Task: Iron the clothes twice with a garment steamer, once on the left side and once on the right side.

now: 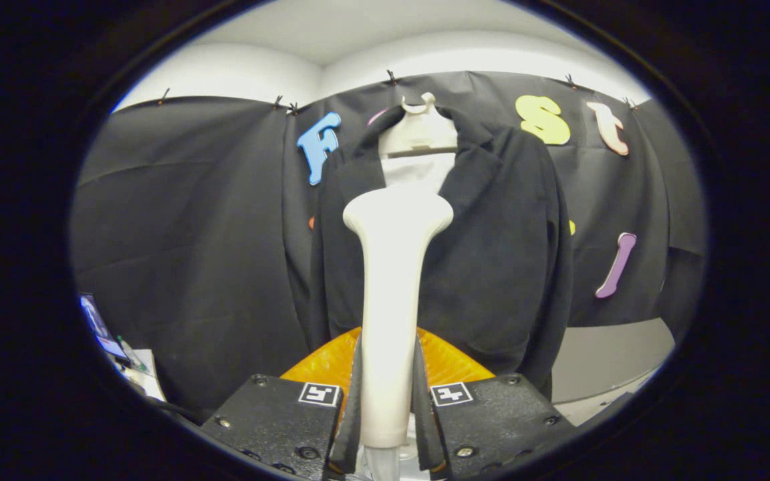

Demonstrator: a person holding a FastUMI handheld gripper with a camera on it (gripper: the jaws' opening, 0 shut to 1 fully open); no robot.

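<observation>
Black cloth (191,234) walls your booth on every side, clipped along its top edge beneath a pale upper wall and ceiling. Against it, straight ahead of your fingers, hangs a dark jacket (498,260) on a white hanger (418,130), its lapels parted to show a strip of white at the collar. Its fabric hangs mostly flat, with soft folds along both side hems and a slight crease low on the right front panel. Bare cloth spreads wide to the left of the jacket, with a narrower stretch to its right, where a pale panel (609,357) shows below the cloth's bottom edge. Your steamer (392,294), a smooth cream-white wand, stands upright between you and the jacket, its broad rounded head level with the chest and covering the gap between the lapels; whether it touches the fabric cannot be told. Your gripper (388,407) is clamped on the steamer's handle, both fingers pressing its sides. An orange ribbed piece (452,361) fans out behind them. Low at far left sits a small lit screen (97,324).
</observation>
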